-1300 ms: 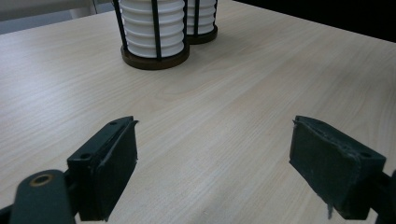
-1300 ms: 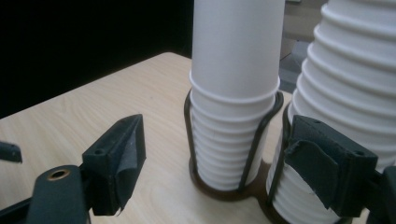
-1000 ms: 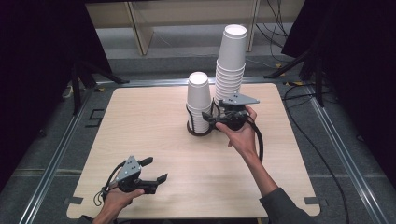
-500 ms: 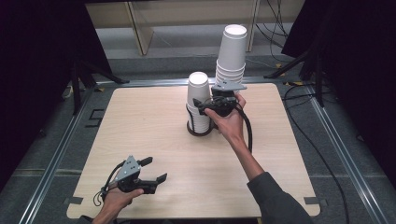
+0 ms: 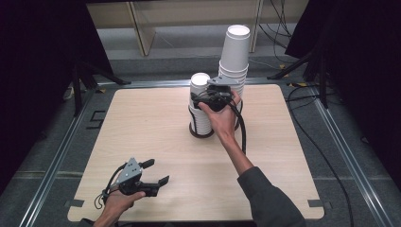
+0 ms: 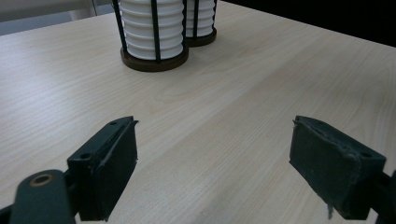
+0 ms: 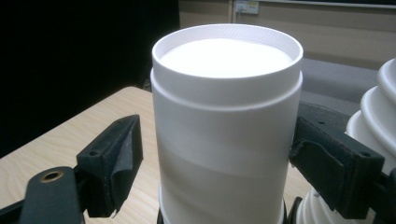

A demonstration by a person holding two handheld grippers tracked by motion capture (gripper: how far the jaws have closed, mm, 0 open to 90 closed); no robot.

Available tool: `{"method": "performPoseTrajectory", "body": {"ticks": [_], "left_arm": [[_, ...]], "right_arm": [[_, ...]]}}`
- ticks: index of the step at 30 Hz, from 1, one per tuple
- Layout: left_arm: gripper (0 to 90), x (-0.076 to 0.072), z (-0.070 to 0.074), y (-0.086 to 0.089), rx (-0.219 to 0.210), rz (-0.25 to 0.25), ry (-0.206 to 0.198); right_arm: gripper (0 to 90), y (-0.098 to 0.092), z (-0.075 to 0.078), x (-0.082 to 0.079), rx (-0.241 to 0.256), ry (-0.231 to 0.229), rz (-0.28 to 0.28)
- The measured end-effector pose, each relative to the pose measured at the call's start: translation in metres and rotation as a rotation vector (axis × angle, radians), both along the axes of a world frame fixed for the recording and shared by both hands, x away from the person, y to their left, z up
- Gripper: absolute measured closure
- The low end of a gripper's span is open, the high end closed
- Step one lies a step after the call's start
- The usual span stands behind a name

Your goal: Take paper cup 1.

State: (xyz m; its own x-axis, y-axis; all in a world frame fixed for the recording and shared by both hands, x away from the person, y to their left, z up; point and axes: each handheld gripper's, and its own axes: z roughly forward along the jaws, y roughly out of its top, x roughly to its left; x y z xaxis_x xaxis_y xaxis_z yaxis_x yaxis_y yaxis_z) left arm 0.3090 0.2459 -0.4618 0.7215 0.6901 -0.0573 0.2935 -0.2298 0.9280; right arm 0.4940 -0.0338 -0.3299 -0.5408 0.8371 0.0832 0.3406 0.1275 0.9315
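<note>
I have the right gripper (image 5: 213, 97) up at the shorter stack of white paper cups (image 5: 200, 101), near the far middle of the wooden table (image 5: 142, 123). In the right gripper view the top cup (image 7: 226, 116) stands upright between my two black jaws; they are spread wide, one on each side of its wall. The jaw at the right of that view looks to be against the cup or just beside it, and I cannot tell which; the jaw at the left stands clear with a gap of table showing. So I have no hold on anything there yet. The stack sits in a dark wire holder with a round base (image 6: 154, 58), and just beside it stands the taller stack of cups (image 5: 234, 56) in a holder of its own, its ribbed rims showing at the right edge of the right gripper view. My left gripper (image 5: 153, 177) rests low near the front left corner of the table, well apart from both stacks. In the left gripper view its jaws are wide open with bare wood between them, holding nothing, and both holders' bases show farther off.
</note>
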Motion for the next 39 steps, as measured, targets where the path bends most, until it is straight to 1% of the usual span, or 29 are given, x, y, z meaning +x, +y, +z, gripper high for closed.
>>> {"method": "performPoseTrajectory", "body": {"ticks": [1, 2, 3, 4, 5, 7, 8, 9, 12, 13, 14, 15, 17, 19, 21, 23, 25, 27, 29, 30, 31, 32, 33, 34, 35, 36, 37, 38, 39], "left_arm": [[14.8, 0.0, 0.0, 0.0, -0.008, -0.003, -0.003], [14.8, 0.0, 0.0, 0.0, -0.007, -0.002, -0.004], [14.8, 0.0, 0.0, 0.0, -0.011, -0.003, -0.007], [14.8, 0.0, 0.0, 0.0, -0.011, -0.003, -0.007], [14.8, 0.0, 0.0, 0.0, 0.001, 0.001, -0.001], [14.8, 0.0, 0.0, 0.0, -0.005, -0.005, -0.004], [14.8, 0.0, 0.0, 0.0, -0.005, -0.005, -0.004], [14.8, 0.0, 0.0, 0.0, -0.007, -0.006, -0.007], [14.8, 0.0, 0.0, 0.0, -0.005, -0.008, -0.01], [14.8, 0.0, 0.0, 0.0, -0.006, -0.008, -0.01], [14.8, 0.0, 0.0, 0.0, -0.007, -0.008, -0.009], [14.8, 0.0, 0.0, 0.0, -0.006, -0.008, -0.009], [14.8, 0.0, 0.0, 0.0, -0.008, -0.006, -0.006], [14.8, 0.0, 0.0, 0.0, -0.006, -0.009, -0.011], [14.8, 0.0, 0.0, 0.0, -0.006, -0.009, -0.011], [14.8, 0.0, 0.0, 0.0, -0.005, -0.008, -0.008], [14.8, 0.0, 0.0, 0.0, -0.008, -0.004, -0.003], [14.8, 0.0, 0.0, 0.0, -0.008, -0.005, -0.003], [14.8, 0.0, 0.0, 0.0, 0.001, -0.002, 0.002], [14.8, 0.0, 0.0, 0.0, -0.002, -0.004, 0.002], [14.8, 0.0, 0.0, 0.0, 0.001, -0.001, 0.003], [14.8, 0.0, 0.0, 0.0, 0.001, -0.001, 0.003], [14.8, 0.0, 0.0, 0.0, 0.002, -0.002, 0.004], [14.8, 0.0, 0.0, 0.0, 0.002, -0.002, 0.004], [14.8, -0.001, 0.001, 0.001, 0.014, 0.002, 0.009], [14.8, -0.001, 0.001, 0.001, 0.014, -0.002, 0.008], [14.8, 0.0, 0.0, 0.0, 0.002, -0.005, 0.001], [14.8, 0.0, 0.0, 0.0, 0.002, -0.005, 0.001], [14.8, 0.0, 0.0, 0.001, 0.015, -0.003, 0.007]], "right_arm": [[15.2, 0.002, 0.0, 0.002, -0.008, -0.009, -0.003], [15.5, 0.003, 0.0, 0.003, -0.029, -0.025, -0.007], [15.8, 0.005, -0.001, 0.005, -0.022, -0.024, -0.018], [15.8, 0.007, 0.0, 0.005, -0.014, -0.003, -0.034], [15.8, 0.007, 0.0, 0.005, -0.014, -0.003, -0.034], [16.4, 0.01, -0.001, 0.007, -0.014, -0.011, -0.052], [16.0, 0.011, -0.001, 0.008, -0.042, -0.016, -0.057], [16.1, 0.013, -0.002, 0.009, -0.036, -0.007, -0.062], [16.6, 0.014, -0.003, 0.01, -0.043, -0.01, -0.072], [16.7, 0.014, -0.003, 0.012, -0.038, -0.018, -0.077], [17.4, 0.015, -0.003, 0.012, -0.027, -0.013, -0.077], [18.3, 0.016, -0.003, 0.012, -0.027, 0.0, -0.092], [18.3, 0.016, -0.004, 0.013, -0.03, 0.003, -0.096], [18.8, 0.016, -0.005, 0.013, -0.012, 0.004, -0.099], [18.9, 0.016, -0.005, 0.013, -0.009, 0.012, -0.105], [19.3, 0.015, -0.004, 0.013, 0.017, 0.024, -0.106], [19.5, 0.014, -0.001, 0.012, 0.018, 0.012, -0.102], [19.5, 0.014, 0.003, 0.01, 0.037, 0.003, -0.104], [19.5, 0.013, 0.015, 0.007, 0.051, -0.009, -0.102], [19.5, 0.013, 0.015, 0.007, 0.051, -0.009, -0.102], [19.6, 0.012, 0.024, 0.006, 0.054, -0.034, -0.101], [19.6, 0.012, 0.024, 0.006, 0.054, -0.034, -0.101], [19.6, 0.01, 0.032, 0.004, 0.05, -0.05, -0.101], [19.6, 0.01, 0.032, 0.004, 0.05, -0.05, -0.101], [19.6, 0.01, 0.037, 0.003, 0.065, -0.053, -0.096], [19.6, 0.009, 0.042, 0.003, 0.052, -0.071, -0.093], [19.5, 0.008, 0.052, 0.001, 0.071, -0.078, -0.099], [19.5, 0.008, 0.052, 0.001, 0.071, -0.078, -0.099], [19.6, 0.006, 0.059, 0.0, 0.078, -0.096, -0.09]]}}
